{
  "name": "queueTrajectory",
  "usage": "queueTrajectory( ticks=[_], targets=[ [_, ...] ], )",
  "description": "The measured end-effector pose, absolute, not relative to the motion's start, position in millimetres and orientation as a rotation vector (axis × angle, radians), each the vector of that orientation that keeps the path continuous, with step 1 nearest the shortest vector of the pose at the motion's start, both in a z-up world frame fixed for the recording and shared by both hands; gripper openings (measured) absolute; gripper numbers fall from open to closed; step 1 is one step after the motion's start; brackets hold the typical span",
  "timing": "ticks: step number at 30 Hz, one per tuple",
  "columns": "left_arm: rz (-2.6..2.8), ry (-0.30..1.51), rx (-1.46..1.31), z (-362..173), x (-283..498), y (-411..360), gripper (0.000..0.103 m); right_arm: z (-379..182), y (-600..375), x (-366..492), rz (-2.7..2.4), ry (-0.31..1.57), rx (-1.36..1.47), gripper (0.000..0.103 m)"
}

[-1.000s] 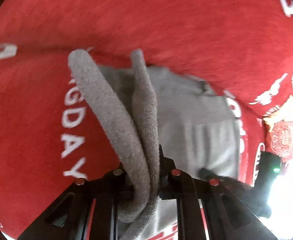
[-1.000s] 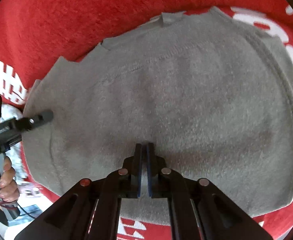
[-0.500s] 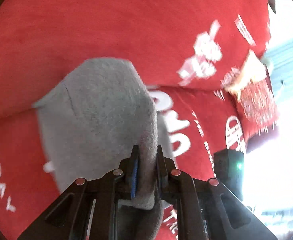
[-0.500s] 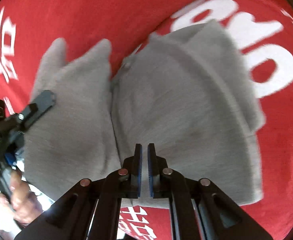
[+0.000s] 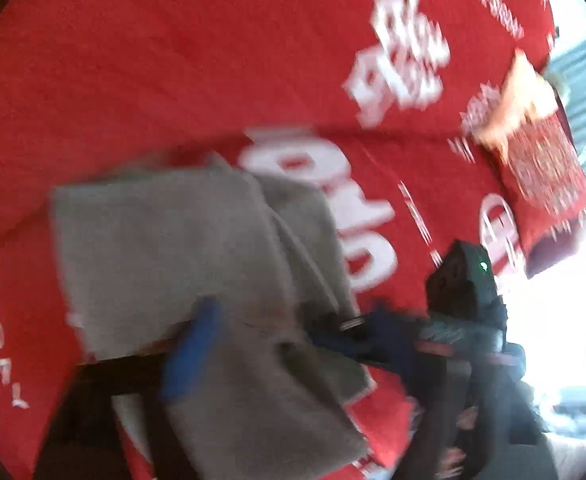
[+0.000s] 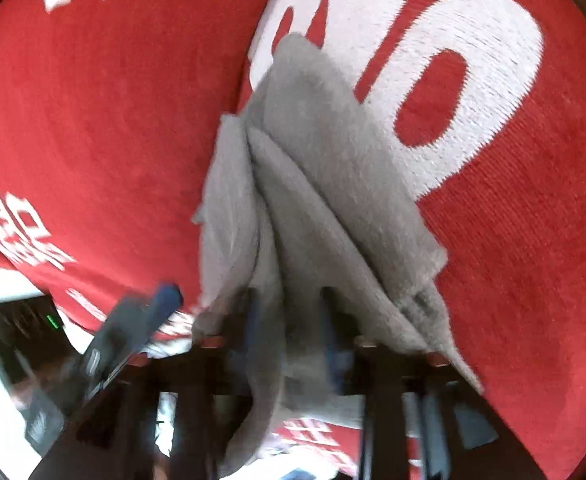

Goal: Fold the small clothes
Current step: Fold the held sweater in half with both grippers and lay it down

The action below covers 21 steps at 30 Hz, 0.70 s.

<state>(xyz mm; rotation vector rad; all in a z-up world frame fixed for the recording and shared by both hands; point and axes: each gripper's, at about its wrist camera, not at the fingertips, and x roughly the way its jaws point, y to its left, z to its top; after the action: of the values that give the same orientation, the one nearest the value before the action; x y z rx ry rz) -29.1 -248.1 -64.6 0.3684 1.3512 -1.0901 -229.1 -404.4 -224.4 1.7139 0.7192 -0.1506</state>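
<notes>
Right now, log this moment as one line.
phase: folding | grey garment: bunched on red cloth | left gripper: open | right gripper: garment between jaws, grip unclear

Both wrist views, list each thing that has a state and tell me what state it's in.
Grey garment: folded into layers, bunched at the near end.
Red cloth: spread flat under the garment.
Left gripper: blurred, jaws apart over the garment.
Right gripper: blurred, jaws apart with garment folds between them.
</notes>
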Motion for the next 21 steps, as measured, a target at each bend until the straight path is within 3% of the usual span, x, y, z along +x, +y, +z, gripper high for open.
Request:
queueTrajectory(
  ticks=[1, 3, 10, 15, 16, 17, 18, 21],
  targets=[
    [-1.077, 1.326, 0.359, -58, -24, -241, 0.088, -226, -409, -232, -0.116, 0.669, 1.758, 0.069],
    [-1.006, 1.321, 0.373, -55, -9, -223, 0.088, -231, -416, -227, -0.07, 0.648, 1.803, 0.069],
    [-0.674, 1.354, 0.406, -93, 42, -164, 0.088, -224, -406, -175, -0.006, 0.891, 1.632, 0.07],
    [-0.56, 1.379, 0.41, -121, 53, -137, 0.088, -208, -402, -143, 0.013, 0.967, 1.531, 0.07],
    [-0.551, 1.382, 0.414, -126, 52, -136, 0.088, -211, -403, -133, 0.02, 0.982, 1.518, 0.065],
    [-0.547, 1.385, 0.404, -131, 51, -134, 0.088, -209, -401, -124, 0.027, 1.002, 1.491, 0.037],
    [-0.541, 1.385, 0.394, -133, 51, -132, 0.088, -209, -401, -120, 0.007, 1.043, 1.433, 0.015],
    [-0.535, 1.39, 0.38, -129, 51, -131, 0.088, -178, -401, -108, 0.002, 1.01, 1.278, 0.014]
  ],
)
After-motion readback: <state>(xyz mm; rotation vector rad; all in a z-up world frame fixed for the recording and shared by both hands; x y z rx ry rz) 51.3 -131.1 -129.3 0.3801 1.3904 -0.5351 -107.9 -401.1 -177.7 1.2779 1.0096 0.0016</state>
